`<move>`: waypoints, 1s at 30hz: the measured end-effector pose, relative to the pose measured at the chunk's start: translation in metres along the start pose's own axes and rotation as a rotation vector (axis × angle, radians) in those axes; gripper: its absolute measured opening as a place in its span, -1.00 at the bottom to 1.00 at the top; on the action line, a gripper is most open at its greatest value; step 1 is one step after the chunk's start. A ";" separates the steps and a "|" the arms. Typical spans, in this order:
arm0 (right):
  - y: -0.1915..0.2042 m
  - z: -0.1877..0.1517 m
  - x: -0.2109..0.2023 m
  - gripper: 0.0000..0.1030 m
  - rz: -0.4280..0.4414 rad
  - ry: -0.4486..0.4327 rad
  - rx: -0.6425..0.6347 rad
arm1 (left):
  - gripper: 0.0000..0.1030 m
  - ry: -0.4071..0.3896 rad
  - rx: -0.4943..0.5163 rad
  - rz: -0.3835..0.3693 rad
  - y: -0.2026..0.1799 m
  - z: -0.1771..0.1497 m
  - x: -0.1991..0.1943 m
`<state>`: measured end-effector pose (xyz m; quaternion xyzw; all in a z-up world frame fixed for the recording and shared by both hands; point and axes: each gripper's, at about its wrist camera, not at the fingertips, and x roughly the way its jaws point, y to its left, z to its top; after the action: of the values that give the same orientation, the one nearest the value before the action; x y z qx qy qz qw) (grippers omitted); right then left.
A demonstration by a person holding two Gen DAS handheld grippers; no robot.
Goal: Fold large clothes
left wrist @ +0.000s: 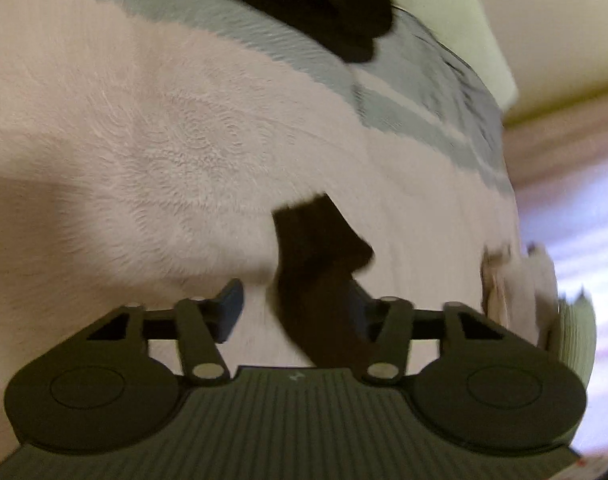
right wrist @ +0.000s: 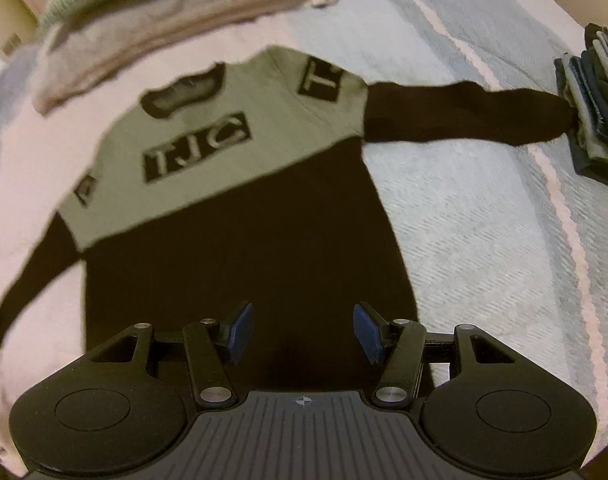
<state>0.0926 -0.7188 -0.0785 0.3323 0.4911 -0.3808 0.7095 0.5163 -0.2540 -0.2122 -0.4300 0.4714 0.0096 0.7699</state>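
On the bed: a black knit sweater [right wrist: 240, 264] with a grey upper chest panel lettered "TJC" lies flat, face up, spread on a fluffy pale pink blanket [left wrist: 152, 152].
Sweater sleeves: one black sleeve [right wrist: 464, 114] stretches straight out from the sweater's shoulder, its cuff touching a stack of folded dark blue and grey clothes [right wrist: 596, 120]; the other sleeve angles down past the sweater's opposite side.
Beyond the sweater's collar: a blurred pile of folded beige and pale green garments [right wrist: 152, 20].
Under the outstretched sleeve: a light blue woven bedspread with pink stripes [right wrist: 484, 220], lying beside the pink blanket.
Right gripper [right wrist: 302, 330]: poised over the sweater's hem, blue-padded fingers [right wrist: 240, 332] spread wide apart, nothing between them.
Left gripper [left wrist: 296, 312]: low over the pink blanket, jaws spread; a black cuff end of the sweater [left wrist: 324, 272] sits between the fingers, against the far pad, which it mostly hides. Whether the cloth is pinched cannot be told; the view is blurred.
Left view, away from the cuff: more of the black sweater shows at the blanket's far edge.
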 end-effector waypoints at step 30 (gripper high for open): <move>-0.158 0.060 0.020 0.03 -0.059 -0.097 0.081 | -0.80 0.230 0.890 -0.571 -0.210 -0.352 -0.101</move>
<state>-0.0132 -0.8507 -0.0947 0.3271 0.4499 -0.4369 0.7069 0.2960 -0.5836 -0.0665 -0.1714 0.3755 -0.4478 0.7931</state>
